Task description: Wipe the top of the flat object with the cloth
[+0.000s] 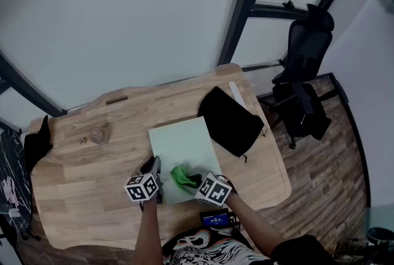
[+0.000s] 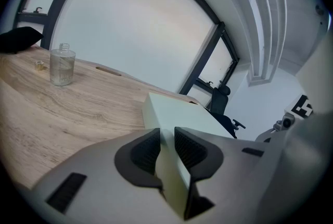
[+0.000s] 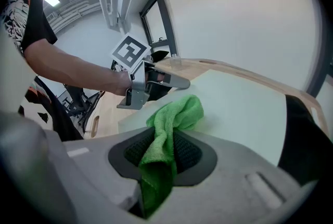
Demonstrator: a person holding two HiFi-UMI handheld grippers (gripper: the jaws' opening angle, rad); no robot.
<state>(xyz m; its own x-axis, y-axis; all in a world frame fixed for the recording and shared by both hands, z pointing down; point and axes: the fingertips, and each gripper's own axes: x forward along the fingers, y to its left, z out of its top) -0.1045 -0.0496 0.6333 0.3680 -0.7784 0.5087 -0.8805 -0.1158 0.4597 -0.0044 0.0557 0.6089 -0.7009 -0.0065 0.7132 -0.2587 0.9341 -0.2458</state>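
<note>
R hand-held gripper [image 3: 162, 138] pinching cloth [image 3: 179, 111] on flat object [image 3: 244, 108]; L hand-held gripper [image 2: 167, 139] pinching obj edge.

One flat board [image 1: 181, 137], one green cloth [image 1: 180, 175], one black pouch [image 1: 231, 119], one glass bottle [image 1: 98, 134], one office chair [image 1: 305, 54], perhaps one small cap [image 1: 82, 141].

Tiny tan object [image 2: 39, 65] beside the glass bottle [image 2: 62, 64]: too small to identify. The green cloth [image 3: 174, 116] drops between the pads of the right gripper [image 3: 164, 146], lower end lost inside its body. The black bag [image 3: 307, 137] is cut by the picture's right edge. The office chair [image 2: 220, 97] sits half hidden behind the pale green board [image 2: 182, 113].
</note>
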